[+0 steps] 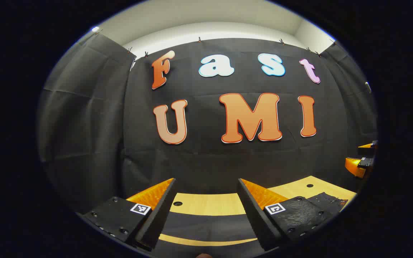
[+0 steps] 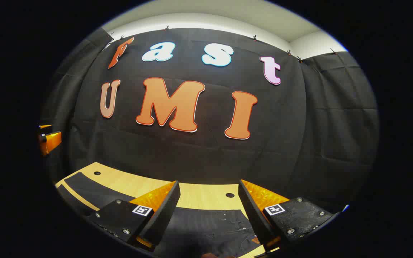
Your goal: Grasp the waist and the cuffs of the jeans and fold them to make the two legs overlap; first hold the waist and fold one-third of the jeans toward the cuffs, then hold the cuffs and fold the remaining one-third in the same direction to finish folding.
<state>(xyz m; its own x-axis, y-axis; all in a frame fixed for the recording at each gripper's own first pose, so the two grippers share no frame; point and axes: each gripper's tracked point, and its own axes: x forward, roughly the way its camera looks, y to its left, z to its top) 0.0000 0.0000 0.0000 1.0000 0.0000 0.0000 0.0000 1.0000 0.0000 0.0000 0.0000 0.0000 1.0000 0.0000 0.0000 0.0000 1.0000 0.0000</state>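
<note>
Lying flat on wooden table (image 2: 199, 196): dark jeans (image 2: 210, 225), waist end with rivets and stitching seen in right gripper view, legs running across in left gripper view (image 1: 206, 224). Hovering above waist: right gripper (image 2: 208, 211), fingers spread wide, holding nothing. Hovering above leg end: left gripper (image 1: 206, 211), likewise wide apart, nothing held. Black cloth wall (image 1: 228, 157) behind table.

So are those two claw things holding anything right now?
No. The left gripper and the right gripper are both open above the dark jeans on the wooden table, with nothing between their fingers.
</note>
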